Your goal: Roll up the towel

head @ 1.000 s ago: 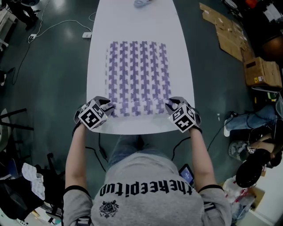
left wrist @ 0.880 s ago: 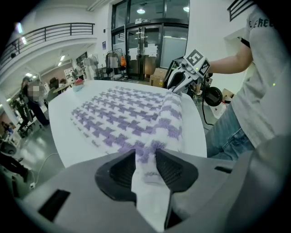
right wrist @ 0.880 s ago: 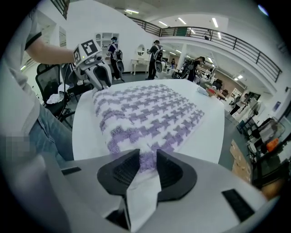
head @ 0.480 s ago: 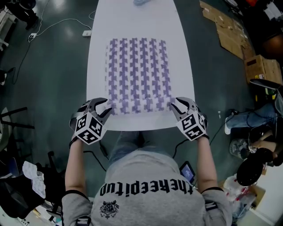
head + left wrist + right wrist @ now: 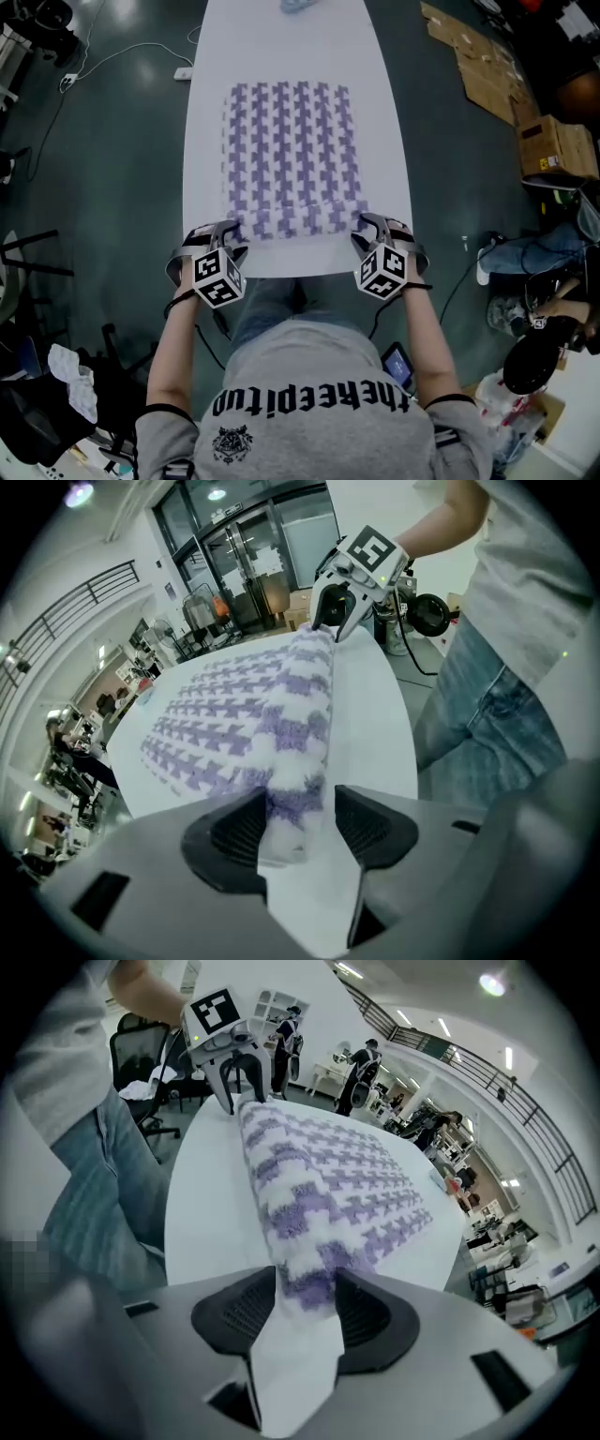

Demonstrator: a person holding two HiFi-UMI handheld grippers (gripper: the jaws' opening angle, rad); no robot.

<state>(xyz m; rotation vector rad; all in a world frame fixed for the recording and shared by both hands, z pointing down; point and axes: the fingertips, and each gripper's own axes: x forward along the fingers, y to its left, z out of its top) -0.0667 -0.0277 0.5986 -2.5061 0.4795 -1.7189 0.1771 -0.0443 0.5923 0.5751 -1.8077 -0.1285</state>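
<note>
Along the near edge of the white table, the purple-and-white patterned towel is turned up into a short roll. The rest of the towel lies flat and spread toward the far edge, about midway between the table's left and right sides. The roll runs parallel to the near edge, with a strip of bare table between them. The left gripper stands at the roll's left end and the right gripper at its right end, both angled steeply down. In the left gripper view the jaws have just been opening and stand wide. The roll's end lies between them, against one pad, with a clear gap to the other. In the right gripper view the jaws have likewise just been opening and are spread wide. The fluffy end of the roll fills the space between the pads without being squeezed. A small pale object rests at the table's far edge. Cardboard boxes sit on the floor to the right of the table.
</note>
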